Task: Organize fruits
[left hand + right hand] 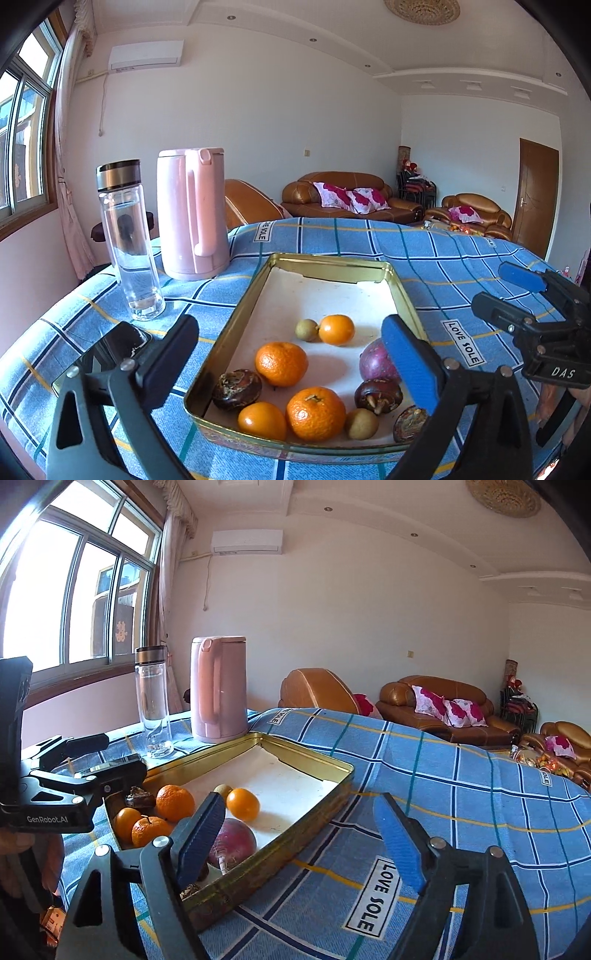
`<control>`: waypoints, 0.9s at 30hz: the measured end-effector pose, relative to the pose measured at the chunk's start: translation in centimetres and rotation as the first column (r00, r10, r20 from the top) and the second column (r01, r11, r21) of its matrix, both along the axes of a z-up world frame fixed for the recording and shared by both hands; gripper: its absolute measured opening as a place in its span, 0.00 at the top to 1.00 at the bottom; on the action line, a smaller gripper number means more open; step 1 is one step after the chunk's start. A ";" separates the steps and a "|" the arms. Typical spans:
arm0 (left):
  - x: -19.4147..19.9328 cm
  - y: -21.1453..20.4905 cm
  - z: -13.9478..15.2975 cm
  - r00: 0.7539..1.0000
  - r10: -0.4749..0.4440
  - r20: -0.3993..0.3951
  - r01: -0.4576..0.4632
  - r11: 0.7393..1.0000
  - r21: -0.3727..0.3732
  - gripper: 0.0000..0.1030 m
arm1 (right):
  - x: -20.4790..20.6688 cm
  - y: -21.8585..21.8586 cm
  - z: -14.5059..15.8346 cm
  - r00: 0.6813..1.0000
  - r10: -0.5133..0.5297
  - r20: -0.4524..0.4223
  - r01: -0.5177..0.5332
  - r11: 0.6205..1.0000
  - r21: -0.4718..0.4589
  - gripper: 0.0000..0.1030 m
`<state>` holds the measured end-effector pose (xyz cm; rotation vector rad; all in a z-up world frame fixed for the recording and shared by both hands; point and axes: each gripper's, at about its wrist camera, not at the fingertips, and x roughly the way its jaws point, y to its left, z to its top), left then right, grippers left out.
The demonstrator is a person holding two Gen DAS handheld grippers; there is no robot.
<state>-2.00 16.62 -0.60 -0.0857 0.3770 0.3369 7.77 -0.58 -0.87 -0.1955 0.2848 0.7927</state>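
The left gripper [291,354] is standing spread wide above the gold tin tray [218,347], pinching nothing; the right gripper [303,834] is likewise gaping over the tray's right rim. Its blue finger [410,365] is partly hiding a purple fruit [373,360]. Lying inside the tray are four oranges [281,363], three dark brown fruits [236,389] and two small greenish ones [306,329]. The tray is sitting on a blue checked cloth [461,258].

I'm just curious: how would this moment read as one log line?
left gripper: open, empty | right gripper: open, empty | fruits: in tin tray
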 end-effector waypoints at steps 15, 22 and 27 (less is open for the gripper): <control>-0.1 -2.3 0.6 0.999 -0.032 0.003 0.032 0.999 0.030 0.00 | -1.1 -2.7 0.8 0.999 -0.048 0.023 0.047 0.998 0.041 0.15; -0.1 -3.3 0.6 0.999 -0.045 -0.002 0.045 0.998 0.040 0.00 | -1.0 -3.7 1.0 0.997 -0.071 0.025 0.070 0.996 0.055 0.14; -0.1 -4.0 0.7 0.998 -0.057 -0.006 0.058 0.997 0.044 0.00 | -0.9 -4.2 0.9 0.996 -0.081 0.023 0.079 0.995 0.056 0.13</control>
